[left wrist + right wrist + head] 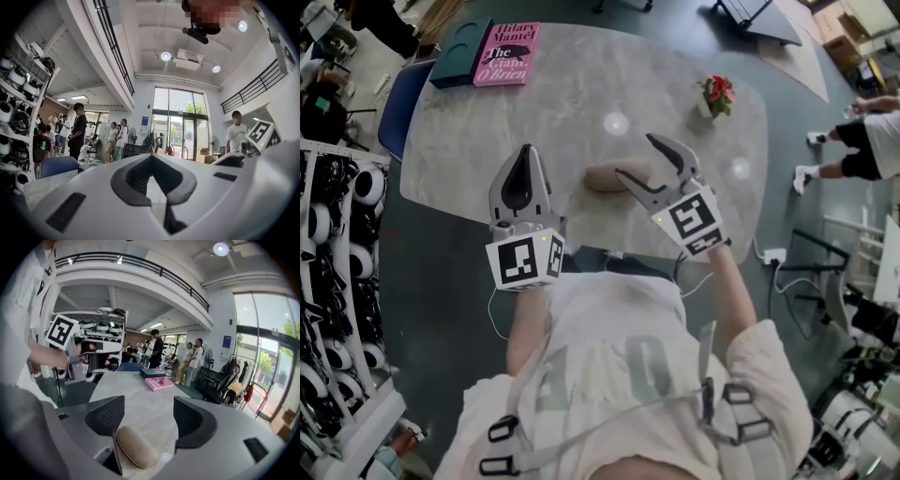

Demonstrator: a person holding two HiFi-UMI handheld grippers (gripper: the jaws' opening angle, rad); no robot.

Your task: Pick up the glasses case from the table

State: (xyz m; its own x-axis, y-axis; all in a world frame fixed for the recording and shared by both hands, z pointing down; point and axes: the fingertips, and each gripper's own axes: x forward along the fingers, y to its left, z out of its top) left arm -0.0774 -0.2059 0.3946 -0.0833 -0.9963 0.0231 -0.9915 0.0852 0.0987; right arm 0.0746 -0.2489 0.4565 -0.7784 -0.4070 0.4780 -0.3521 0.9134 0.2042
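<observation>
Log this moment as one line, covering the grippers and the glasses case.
right gripper: open at glasses case, not gripping | left gripper: shut, empty | glasses case: lying on table

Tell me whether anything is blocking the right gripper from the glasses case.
Nothing visible does. The right gripper hangs open just over the glasses case, which lies on the table with only bare tabletop around it.
</observation>
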